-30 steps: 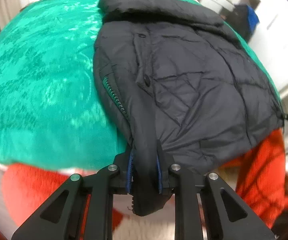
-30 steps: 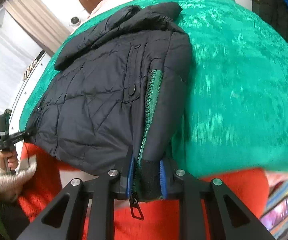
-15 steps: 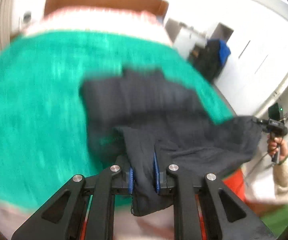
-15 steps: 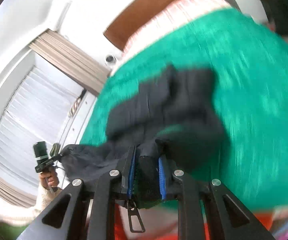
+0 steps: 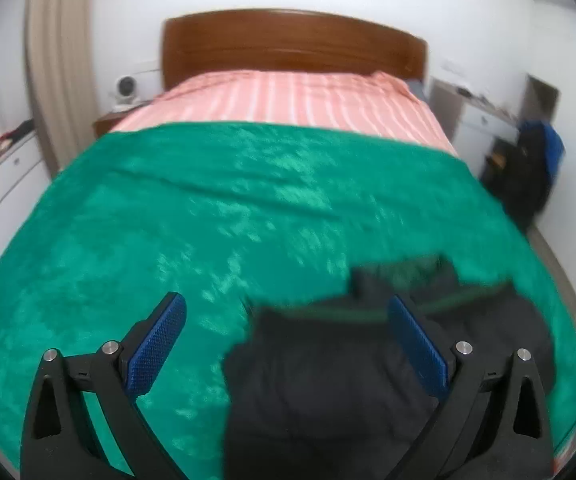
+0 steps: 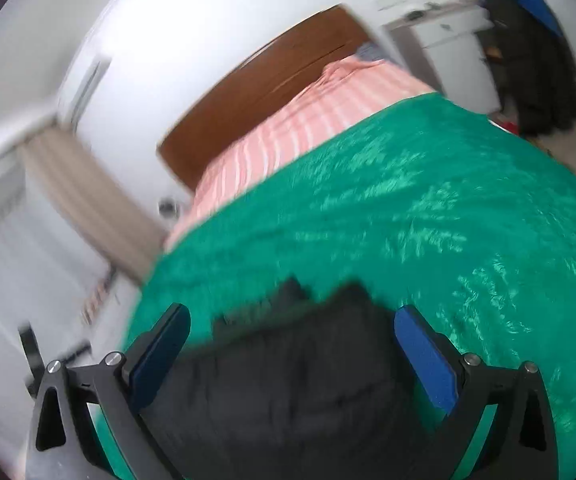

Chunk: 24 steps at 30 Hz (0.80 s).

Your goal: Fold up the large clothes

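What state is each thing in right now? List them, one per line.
Left gripper: open, holding nothing.
Right gripper: open, holding nothing.
Black puffer jacket: released, lying bunched on the blanket near its front edge.
Green blanket: spread flat over the bed.
Striped pink sheet: uncovered at the head end.

Jacket [image 5: 328, 384]: motion-smeared in both views; quilting, zip and folds unreadable. Lower part runs off the bottom edge of the left wrist view; same in the right wrist view [image 6: 288, 392].

Green blanket [image 5: 207, 220]: blurred toward the near side; part lies hidden under the jacket.

Right wrist view smeared throughout: curtain [image 6: 87, 188] and headboard [image 6: 263, 80] soft-edged.

Small white object on nightstand [image 5: 125, 90]: too small to identify.

Dark clothing with blue patch [image 5: 536, 160] at far right: blurred, shape unclear.

Dark upright item [image 6: 31, 344] at left edge: streaked, unidentifiable.
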Motion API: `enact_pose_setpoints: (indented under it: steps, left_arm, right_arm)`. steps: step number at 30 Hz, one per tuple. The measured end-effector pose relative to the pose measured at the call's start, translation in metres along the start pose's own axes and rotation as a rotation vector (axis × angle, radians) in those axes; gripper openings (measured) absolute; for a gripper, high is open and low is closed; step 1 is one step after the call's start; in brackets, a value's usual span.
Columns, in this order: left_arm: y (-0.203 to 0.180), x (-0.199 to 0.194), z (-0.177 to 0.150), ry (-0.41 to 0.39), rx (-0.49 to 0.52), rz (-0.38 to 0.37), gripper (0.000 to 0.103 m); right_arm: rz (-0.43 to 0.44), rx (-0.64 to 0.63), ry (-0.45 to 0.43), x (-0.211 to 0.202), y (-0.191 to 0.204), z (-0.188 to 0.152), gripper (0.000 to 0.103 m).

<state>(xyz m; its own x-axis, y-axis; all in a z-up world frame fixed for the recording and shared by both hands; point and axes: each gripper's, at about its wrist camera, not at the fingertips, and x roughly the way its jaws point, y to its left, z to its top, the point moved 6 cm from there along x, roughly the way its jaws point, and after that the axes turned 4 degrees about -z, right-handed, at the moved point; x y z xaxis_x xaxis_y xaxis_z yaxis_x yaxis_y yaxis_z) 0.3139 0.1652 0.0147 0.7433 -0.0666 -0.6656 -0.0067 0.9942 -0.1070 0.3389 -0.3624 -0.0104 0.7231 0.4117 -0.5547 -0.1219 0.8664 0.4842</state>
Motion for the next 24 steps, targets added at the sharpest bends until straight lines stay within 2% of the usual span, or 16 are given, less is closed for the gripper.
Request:
enact_pose_setpoints:
  steps: [3, 6, 9, 10, 11, 14, 18, 20, 24]
  left_arm:
    - [-0.024, 0.030, -0.043, 0.033, 0.131, 0.024, 0.101]
    - [-0.054, 0.067, -0.071, 0.027, 0.277, 0.108, 0.101]
    - [-0.069, 0.102, -0.088, 0.015, 0.362, 0.195, 0.102]
    - [-0.070, 0.112, -0.091, 0.005, 0.361, 0.183, 0.103]
    - [-0.070, 0.117, -0.092, -0.010, 0.338, 0.148, 0.103]
    - [-0.052, 0.124, -0.089, -0.041, 0.191, 0.022, 0.103]
    - [-0.035, 0.132, -0.098, -0.048, 0.098, -0.104, 0.103]
    - [-0.034, 0.132, -0.102, -0.063, 0.083, -0.122, 0.103]
    - [-0.037, 0.135, -0.105, -0.081, 0.094, -0.103, 0.103]
  right_arm:
    - [0.006, -0.145, 0.057, 0.018, 0.023, -0.030, 0.101]
    - [0.026, -0.275, 0.077, 0.053, 0.044, -0.058, 0.101]
    - [-0.056, -0.362, 0.080, 0.108, 0.040, -0.077, 0.101]
    - [-0.102, -0.371, 0.100, 0.133, 0.025, -0.087, 0.103]
    - [-0.095, -0.352, 0.101, 0.145, 0.015, -0.093, 0.103]
    - [-0.038, -0.271, 0.063, 0.155, -0.010, -0.097, 0.103]
    - [0.021, -0.257, 0.058, 0.157, -0.019, -0.102, 0.103]
    - [0.041, -0.246, 0.047, 0.157, -0.022, -0.104, 0.103]
    - [0.050, -0.236, 0.028, 0.158, -0.026, -0.109, 0.103]
